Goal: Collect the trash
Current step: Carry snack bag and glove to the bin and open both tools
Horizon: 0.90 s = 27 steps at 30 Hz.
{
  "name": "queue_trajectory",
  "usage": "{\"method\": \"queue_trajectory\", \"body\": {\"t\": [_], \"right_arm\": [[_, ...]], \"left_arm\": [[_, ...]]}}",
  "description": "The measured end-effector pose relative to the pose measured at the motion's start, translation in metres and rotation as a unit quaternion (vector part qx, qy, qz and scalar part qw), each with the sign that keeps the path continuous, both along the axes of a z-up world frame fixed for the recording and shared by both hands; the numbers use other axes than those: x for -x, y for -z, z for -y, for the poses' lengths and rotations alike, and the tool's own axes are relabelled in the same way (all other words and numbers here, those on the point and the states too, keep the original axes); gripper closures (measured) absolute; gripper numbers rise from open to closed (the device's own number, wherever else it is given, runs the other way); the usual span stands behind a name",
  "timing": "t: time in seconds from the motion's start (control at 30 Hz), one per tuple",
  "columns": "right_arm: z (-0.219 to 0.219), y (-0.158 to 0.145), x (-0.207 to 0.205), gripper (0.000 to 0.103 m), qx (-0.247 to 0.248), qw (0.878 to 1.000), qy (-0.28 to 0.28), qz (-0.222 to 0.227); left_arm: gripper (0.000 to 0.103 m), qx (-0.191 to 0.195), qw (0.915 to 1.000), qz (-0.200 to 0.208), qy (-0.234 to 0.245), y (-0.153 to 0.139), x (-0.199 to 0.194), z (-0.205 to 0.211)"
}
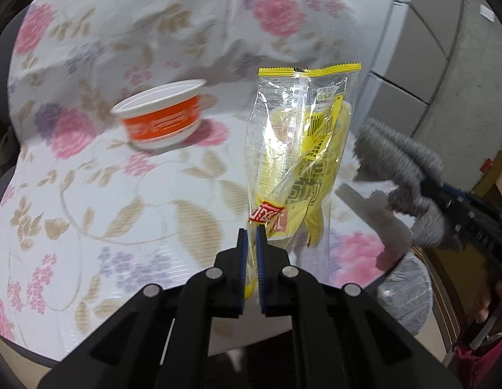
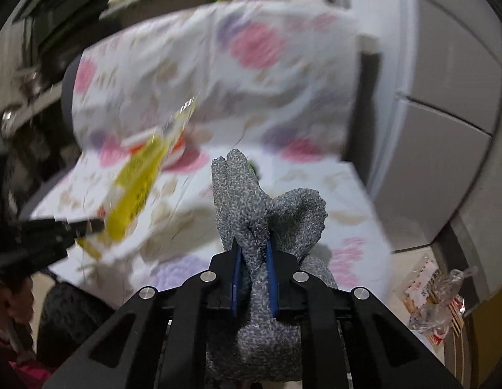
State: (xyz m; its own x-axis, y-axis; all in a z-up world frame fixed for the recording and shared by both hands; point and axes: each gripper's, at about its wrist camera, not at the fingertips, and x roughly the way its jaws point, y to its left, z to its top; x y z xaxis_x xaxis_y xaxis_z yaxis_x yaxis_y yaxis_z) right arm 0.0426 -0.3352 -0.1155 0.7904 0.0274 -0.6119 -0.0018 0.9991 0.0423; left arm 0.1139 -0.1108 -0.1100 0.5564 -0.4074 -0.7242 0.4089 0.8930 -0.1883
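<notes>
Floral-cloth worktop (image 1: pixel 121 194) drops off right under both grippers, with open cloth between them and the orange cup (image 1: pixel 162 115) further back. Left gripper (image 1: pixel 251 230) fingers pinch the yellow wrapper (image 1: pixel 296 159) upright off the cloth. Right gripper (image 2: pixel 253 249) fingers squeeze a grey glove (image 2: pixel 267 207).

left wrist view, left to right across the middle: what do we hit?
orange and white cup → clear yellow-printed wrapper, held in the left gripper → grey knitted glove, held in the right gripper. All of it over the floral cloth.
</notes>
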Motion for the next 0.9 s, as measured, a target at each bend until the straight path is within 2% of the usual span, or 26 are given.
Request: {"method": "queue_trajectory", "body": {"t": [0.23, 0.37, 0.53, 0.7, 0.9], "right_arm": [[0.052, -0.029, 0.056, 0.088, -0.016, 0.996, 0.077, 0.040], [0.079, -0.033, 0.094, 0.088, -0.002, 0.990, 0.133, 0.046], [0.121, -0.024, 0.145, 0.088, -0.004, 0.976, 0.214, 0.041], [0.161, -0.009, 0.191, 0.088, -0.027, 0.956, 0.289, 0.042], [0.185, 0.013, 0.219, 0.088, -0.052, 0.943, 0.325, 0.039]], "left_arm": [[0.099, 0.020, 0.9958, 0.013, 0.088, -0.011, 0.032, 0.067], [0.099, 0.021, 0.9880, 0.016, 0.152, -0.008, 0.058, 0.115], [0.099, 0.016, 0.9769, 0.008, 0.213, 0.001, 0.085, 0.164], [0.099, -0.019, 0.9643, -0.015, 0.264, 0.020, 0.111, 0.208], [0.099, -0.073, 0.9460, -0.039, 0.313, 0.045, 0.130, 0.249]]}}
